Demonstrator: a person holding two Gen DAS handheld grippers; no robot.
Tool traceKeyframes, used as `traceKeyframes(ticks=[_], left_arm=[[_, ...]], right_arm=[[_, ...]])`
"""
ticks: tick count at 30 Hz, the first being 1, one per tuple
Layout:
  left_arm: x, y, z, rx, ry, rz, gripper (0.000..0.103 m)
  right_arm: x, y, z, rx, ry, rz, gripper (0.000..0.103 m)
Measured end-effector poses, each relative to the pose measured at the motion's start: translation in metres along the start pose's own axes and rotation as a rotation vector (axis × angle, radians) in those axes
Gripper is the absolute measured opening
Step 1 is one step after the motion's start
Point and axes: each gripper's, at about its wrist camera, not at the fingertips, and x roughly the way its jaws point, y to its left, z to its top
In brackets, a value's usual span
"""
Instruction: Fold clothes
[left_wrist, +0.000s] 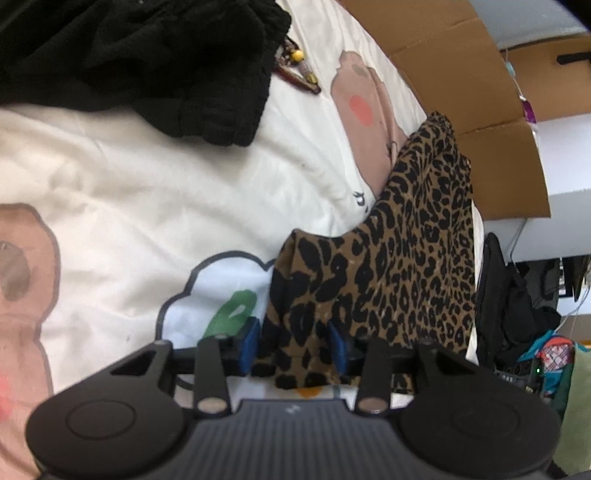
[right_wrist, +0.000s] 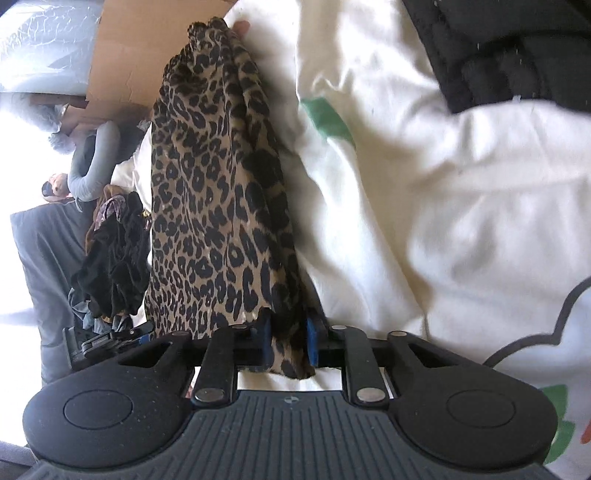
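Note:
A leopard-print garment (left_wrist: 406, 258) lies bunched along the right side of a white printed bed sheet (left_wrist: 147, 184). One end of it fills the gap between the blue pads of my left gripper (left_wrist: 295, 347), which is shut on it. In the right wrist view the same leopard-print garment (right_wrist: 210, 184) hangs as a long folded strip by the edge of the bed sheet (right_wrist: 443, 221). My right gripper (right_wrist: 288, 343) is shut on its near end, and a corner of fabric pokes out below the pads.
A black knit garment (left_wrist: 147, 55) lies at the far side of the sheet, with a beaded trinket (left_wrist: 299, 70) beside it. Cardboard (left_wrist: 461, 74) stands past the bed's edge. A black bag (left_wrist: 498, 295) and a heap of dark clothes (right_wrist: 110, 266) sit off the bed.

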Motion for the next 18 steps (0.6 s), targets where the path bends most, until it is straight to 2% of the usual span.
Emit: traceKeyframes(ticks=[3,9,11,18], left_arm=[[-0.001,0.003,0.001,0.018,-0.003,0.003,0.01],[-0.002,0.009,0.003,0.033,-0.009,-0.007,0.009],[-0.001,0.015,0.005,0.016,-0.002,-0.024,0.008],[0.004,0.034,0.013,-0.055,0.03,-0.094,0.008]], right_arm=[[0.002,0.001,-0.003,-0.006,0.009,0.006,0.022],[-0.004,0.001,0.0,-0.007,0.017,0.024,0.026],[-0.005,-0.003,0.002,0.011,0.012,0.041,0.03],[0.0,-0.02,0.006,0.07,0.007,0.112,0.031]])
